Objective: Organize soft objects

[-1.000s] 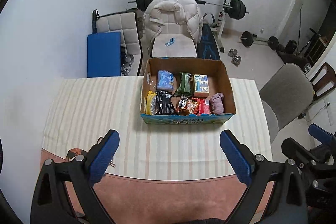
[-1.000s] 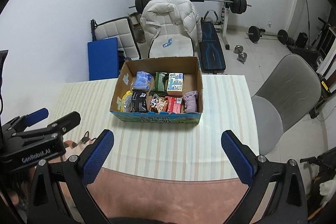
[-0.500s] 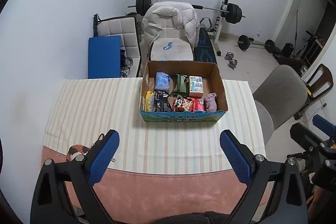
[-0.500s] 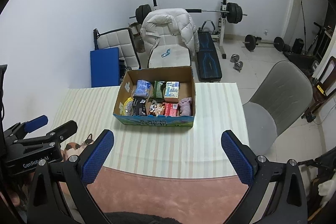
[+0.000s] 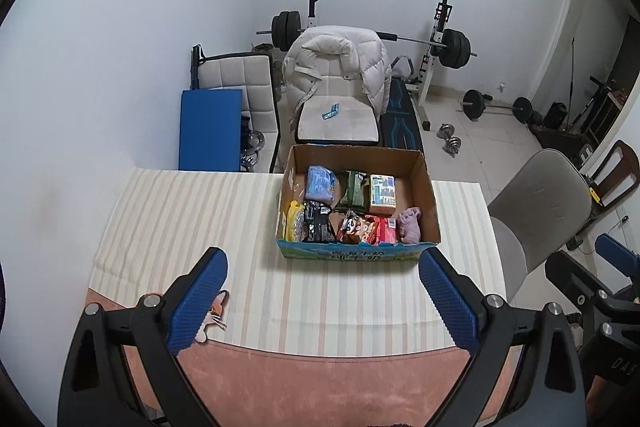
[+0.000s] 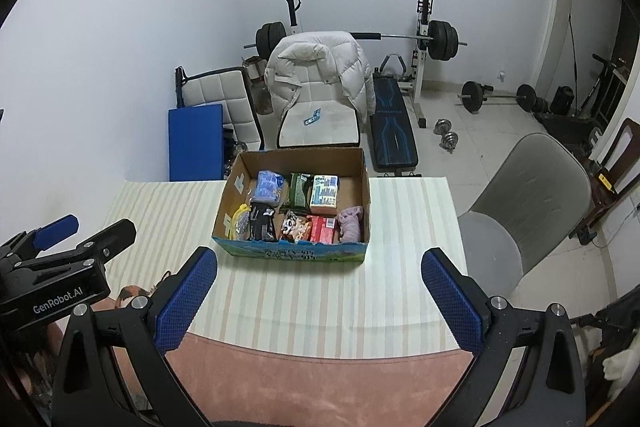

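An open cardboard box (image 5: pixel 428 203) stands on the striped tablecloth (image 5: pixel 180 219), far from both grippers. It holds several soft packets, among them a blue pack (image 5: pixel 319 183), a green pack (image 5: pixel 354 189), a tissue pack (image 5: pixel 382 190), a black pack (image 5: pixel 317 227), a red pack (image 5: pixel 384 230) and a pink cloth (image 5: pixel 410 225). The box also shows in the right wrist view (image 6: pixel 366 187). My left gripper (image 5: pixel 322 297) is open and empty, high above the table's near edge. My right gripper (image 6: pixel 320 293) is open and empty, beside it to the right.
A chair with a white puffer jacket (image 5: pixel 336 67) stands behind the table. A grey chair (image 5: pixel 536 203) stands at the table's right side. A blue mat (image 5: pixel 210 129), a weight bench (image 5: pixel 400 115) and barbells (image 5: pixel 496 105) lie beyond. A cat-print corner (image 5: pixel 212 315) lies near the front left.
Both grippers have pulled back and risen, so the box and table look smaller and farther. Both stay open and empty. Nothing in the box has moved.
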The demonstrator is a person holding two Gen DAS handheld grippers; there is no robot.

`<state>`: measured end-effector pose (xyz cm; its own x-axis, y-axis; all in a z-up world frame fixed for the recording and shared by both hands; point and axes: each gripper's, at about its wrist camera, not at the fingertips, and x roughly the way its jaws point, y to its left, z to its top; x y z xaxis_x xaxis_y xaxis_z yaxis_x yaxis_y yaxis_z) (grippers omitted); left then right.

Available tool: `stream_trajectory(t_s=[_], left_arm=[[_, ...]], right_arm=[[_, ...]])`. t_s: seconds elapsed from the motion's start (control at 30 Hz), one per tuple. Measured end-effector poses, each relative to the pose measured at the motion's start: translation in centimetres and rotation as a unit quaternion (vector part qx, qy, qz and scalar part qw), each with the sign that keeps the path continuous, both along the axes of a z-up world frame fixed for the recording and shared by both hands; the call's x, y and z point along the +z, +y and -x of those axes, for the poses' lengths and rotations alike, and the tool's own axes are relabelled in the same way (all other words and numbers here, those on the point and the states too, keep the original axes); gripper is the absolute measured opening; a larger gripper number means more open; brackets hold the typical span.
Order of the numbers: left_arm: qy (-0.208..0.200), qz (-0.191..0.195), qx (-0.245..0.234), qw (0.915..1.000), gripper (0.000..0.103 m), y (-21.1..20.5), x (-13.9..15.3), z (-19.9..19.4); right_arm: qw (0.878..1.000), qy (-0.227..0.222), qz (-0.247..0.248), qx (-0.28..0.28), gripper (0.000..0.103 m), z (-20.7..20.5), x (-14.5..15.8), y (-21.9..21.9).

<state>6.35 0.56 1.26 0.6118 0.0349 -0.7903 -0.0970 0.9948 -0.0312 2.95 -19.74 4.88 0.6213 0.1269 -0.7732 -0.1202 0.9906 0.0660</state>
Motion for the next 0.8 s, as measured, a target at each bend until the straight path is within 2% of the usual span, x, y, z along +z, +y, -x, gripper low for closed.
stream_trajectory(t_s=[0.8], left_arm=[[-0.008,-0.001,-0.003,1.0000,0.098,0.1,0.5,-0.5]], right_arm=[[1.000,-0.023,0.010,-0.013,0.103,-0.5,1.3,0.4]])
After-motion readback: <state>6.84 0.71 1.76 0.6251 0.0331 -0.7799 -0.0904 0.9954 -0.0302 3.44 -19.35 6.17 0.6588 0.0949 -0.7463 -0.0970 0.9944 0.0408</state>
